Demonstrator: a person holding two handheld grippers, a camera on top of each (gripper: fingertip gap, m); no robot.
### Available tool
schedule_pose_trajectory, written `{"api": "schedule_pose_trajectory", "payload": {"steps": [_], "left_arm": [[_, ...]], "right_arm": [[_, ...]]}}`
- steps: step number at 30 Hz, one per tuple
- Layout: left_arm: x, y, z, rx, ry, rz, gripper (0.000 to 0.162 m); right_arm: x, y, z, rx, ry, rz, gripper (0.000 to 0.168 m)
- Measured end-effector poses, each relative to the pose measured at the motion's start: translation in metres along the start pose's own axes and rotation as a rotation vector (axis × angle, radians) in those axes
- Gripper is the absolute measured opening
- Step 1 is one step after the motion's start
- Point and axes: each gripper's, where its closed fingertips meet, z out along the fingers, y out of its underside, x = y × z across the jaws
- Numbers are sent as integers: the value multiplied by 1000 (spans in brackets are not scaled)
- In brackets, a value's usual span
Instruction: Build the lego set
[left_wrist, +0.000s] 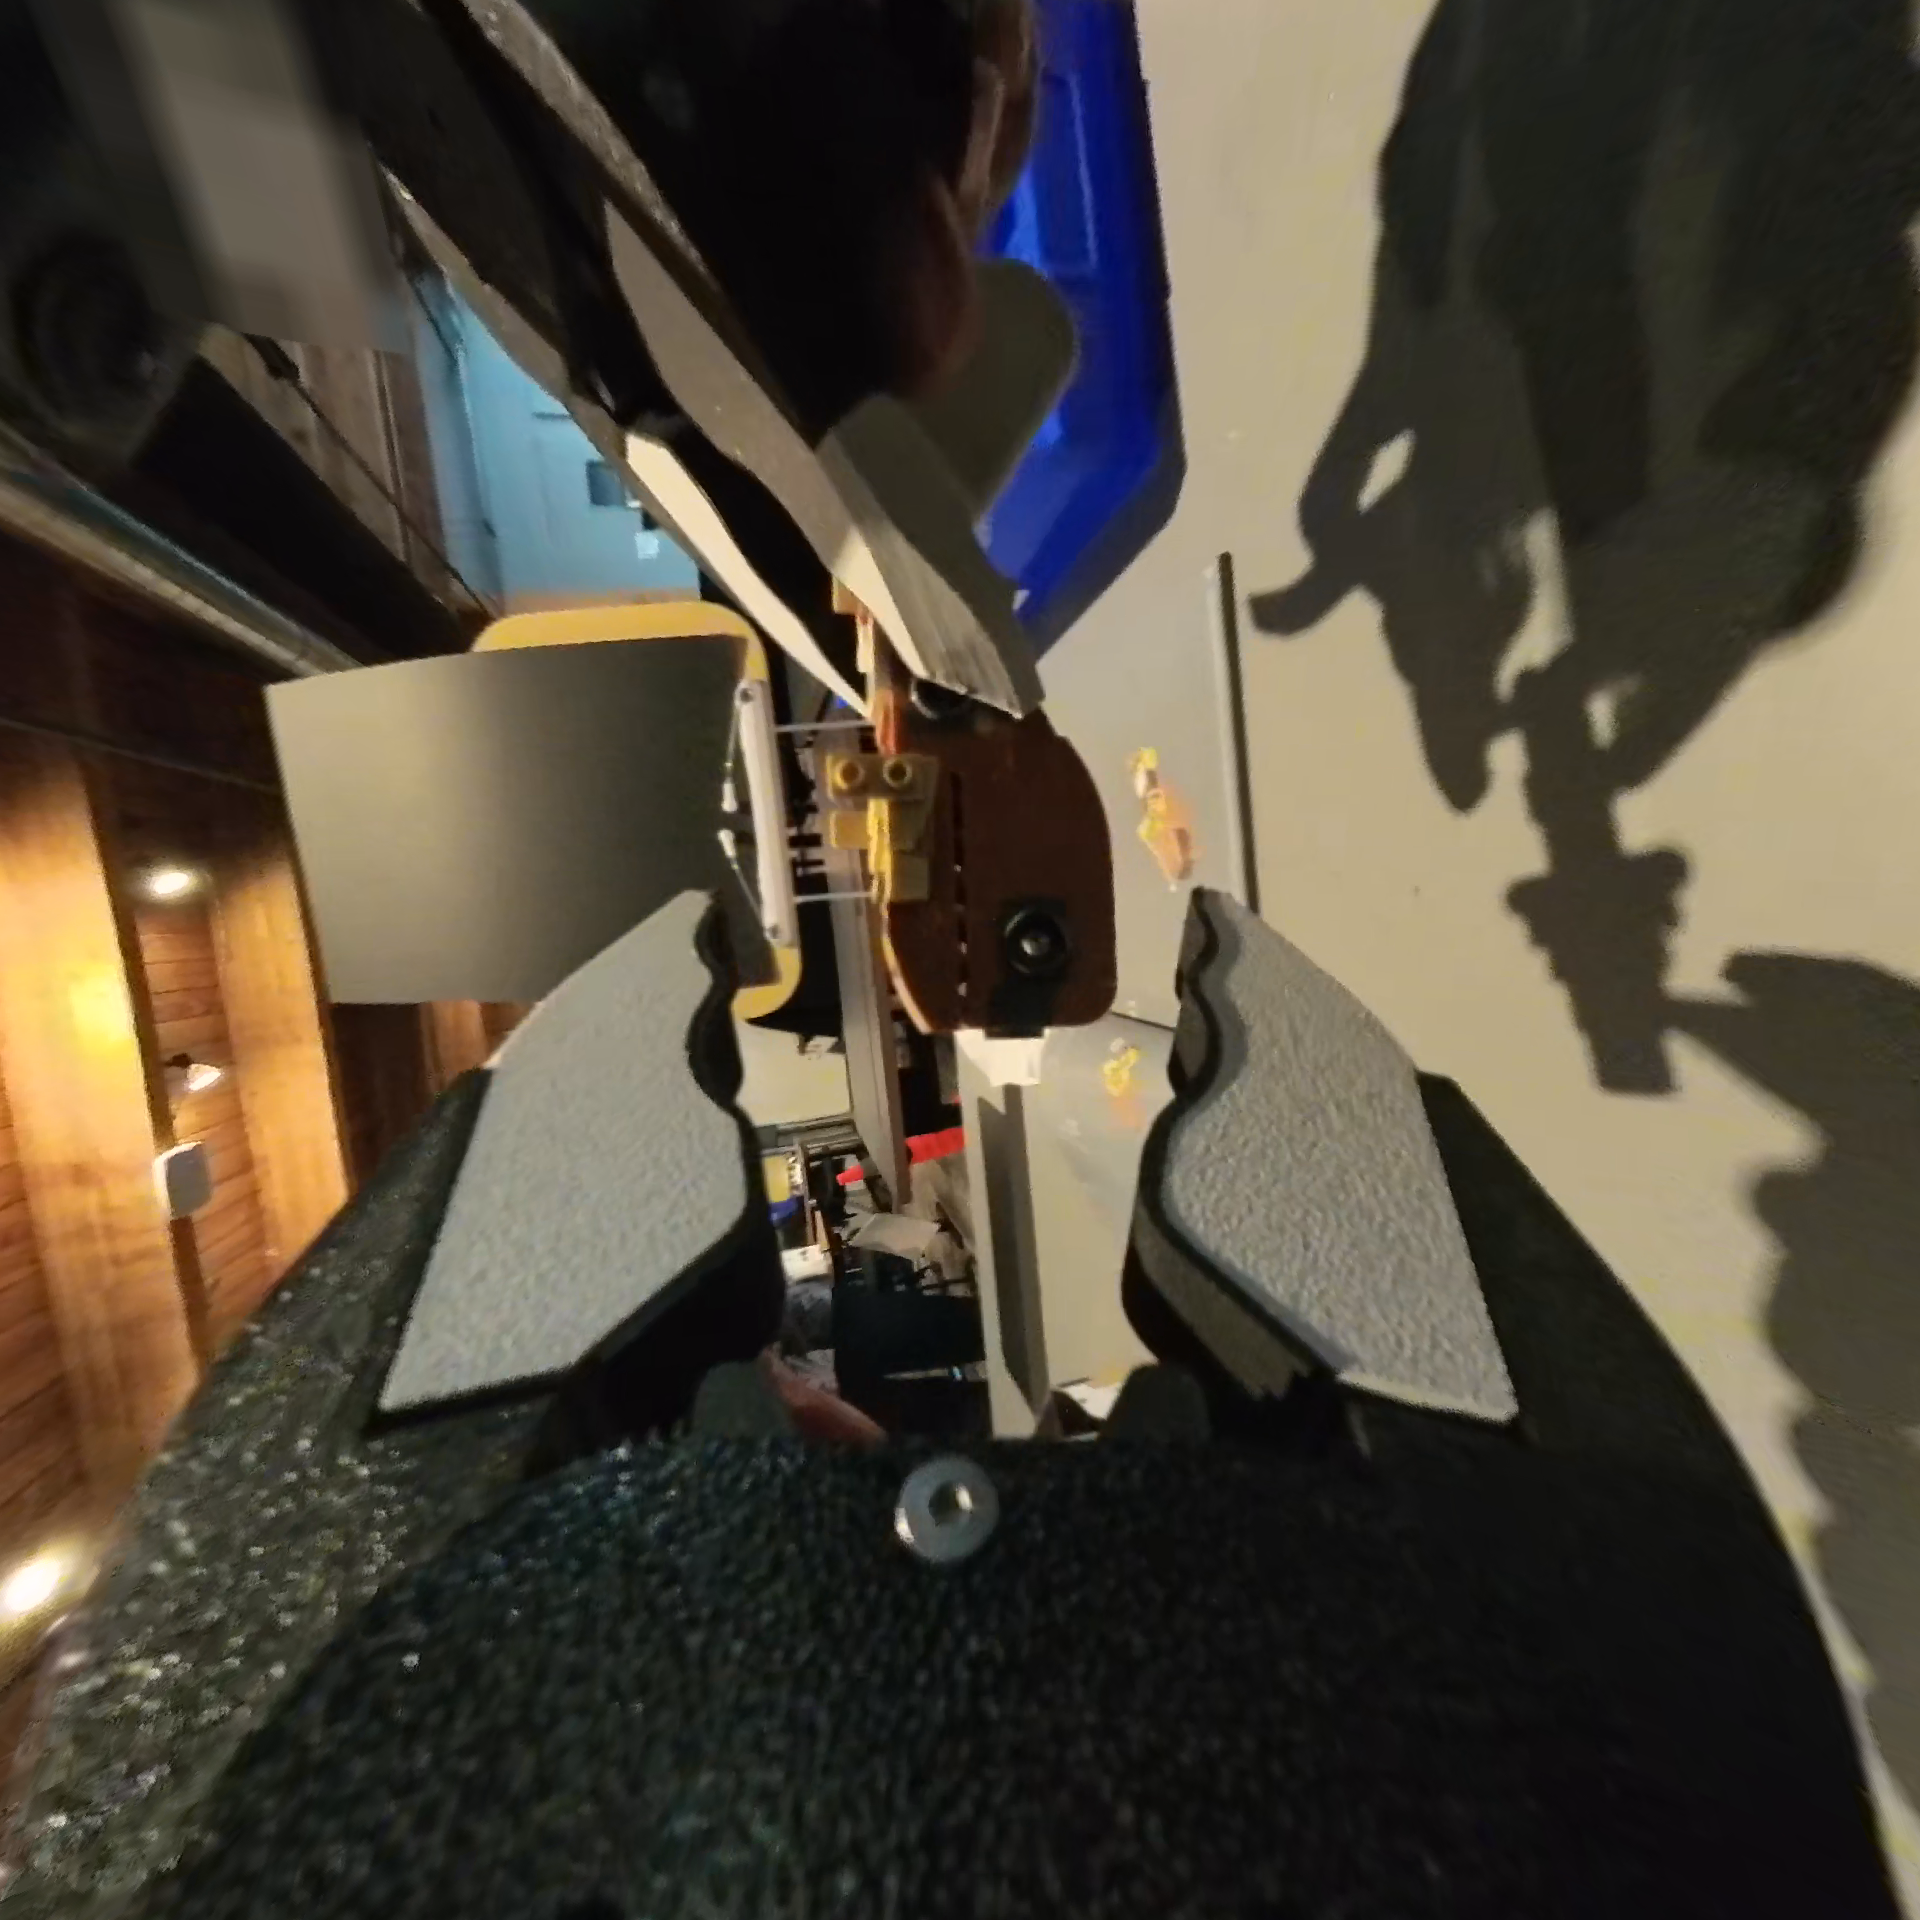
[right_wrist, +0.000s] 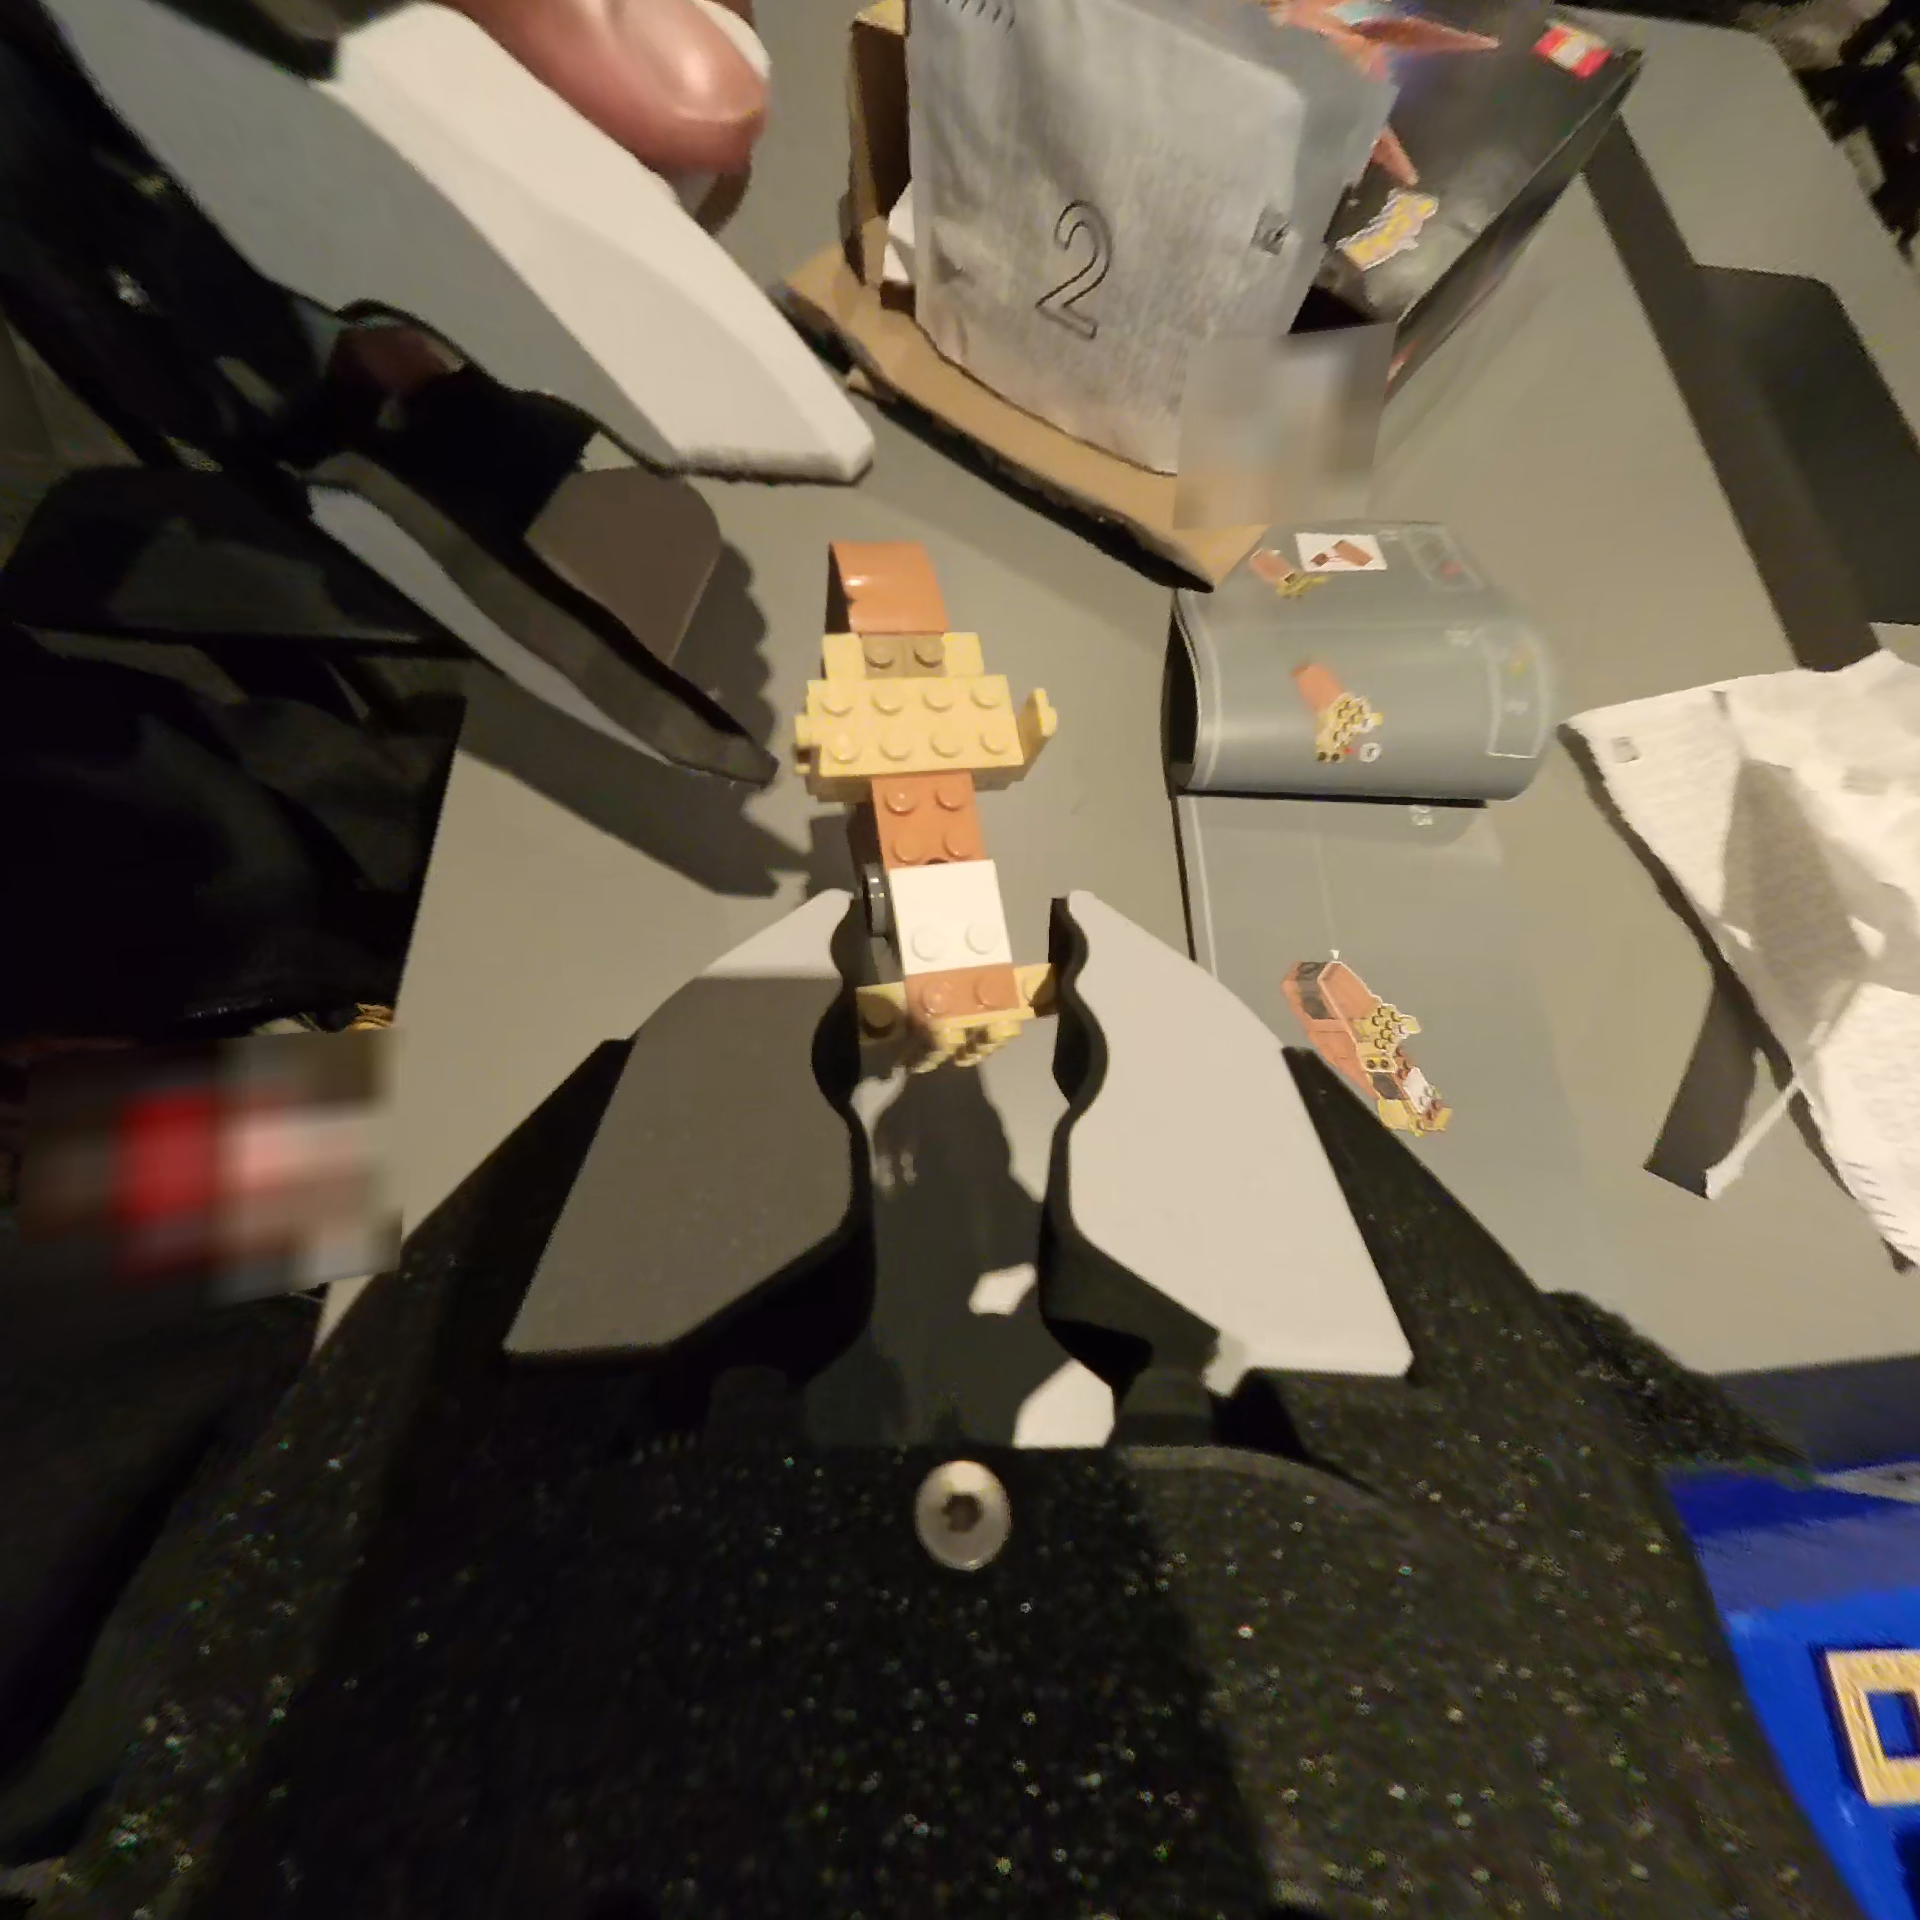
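**Lego model held in your right hand-held gripper, left one standing wide**

Your right hand-held gripper (right_wrist: 956, 971) grips the near end of the lego model (right_wrist: 920, 790): its two grey fingers (right_wrist: 1153, 1122) press on the tan and brown bricks at that end, and the rest of the model juts forward above the grey desk (right_wrist: 582, 935). The model runs from a white brick, through brown bricks and a wide tan studded plate, to a smooth brown curved piece at the far end.

Your left hand-held gripper (left_wrist: 951, 1023) has its fingers (left_wrist: 582, 1153) spread wide with nothing between them. In the left wrist view, the model (left_wrist: 997, 883) sits just beyond them, pinched by the right one's fingers.

An instruction booklet (right_wrist: 1361, 707) lies open on the desk to the right of the model, beside a white paper sheet (right_wrist: 1766, 862). A numbered paper bag (right_wrist: 1101, 229) stands behind, against cardboard. A blue bin (right_wrist: 1808, 1621) sits at the lower right edge.
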Motion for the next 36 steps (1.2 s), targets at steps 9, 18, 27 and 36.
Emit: {"api": "schedule_pose_trajectory", "payload": {"steps": [9, 18, 27, 36], "left_arm": [[-28, -8, -2, -45, -19, 59, 78], [-55, -15, -16, -9, -39, 108, 71], [-60, -9, -25, -66, -75, 168, 71], [-71, -8, -38, -68, -143, 209, 57]], "right_arm": [[-5, -30, -22, -3, 35, 46, 33], [-19, -52, -34, 17, 29, 29, 33], [-33, -72, -41, 61, 4, 28, 33], [-41, -87, -43, 77, -4, 4, 33]]}}
